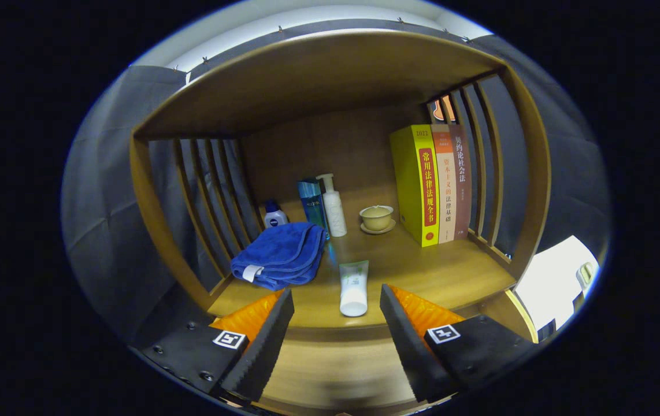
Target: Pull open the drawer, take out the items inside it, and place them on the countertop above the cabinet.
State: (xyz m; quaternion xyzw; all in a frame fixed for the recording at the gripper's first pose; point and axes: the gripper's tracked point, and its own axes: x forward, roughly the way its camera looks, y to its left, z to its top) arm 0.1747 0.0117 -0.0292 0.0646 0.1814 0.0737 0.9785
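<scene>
Gripper [336, 329]: fingers spread wide apart, nothing held betw. them; aimed at the countertop from the front.
Countertop [422, 271]: wooden surface above the cabinet, boxed in by a slatted frame w/ a wooden top.
Tube [353, 287]: pale tube laid on the countertop near its front edge, cap toward the gripper, just ahead of the fingers and betw. their lines; not touched.
Towel [281, 255]: blue, folded, set on the countertop left of the tube, near the left slats.
Other things at back: small bottle [275, 215], blue box [312, 206], pump bottle [333, 205], cup on saucer [377, 218], three books [434, 184] stood upright by the right slats.
Drawer: whether open or shut can't be told from here.
Progress: tube and towel judged likely to be drawer items already placed up top, given their spot at the front; this can't be confirmed.
Left to do: unknown if anything remains in the drawer; prob. late in the task or betw. items, gripper being free.
</scene>
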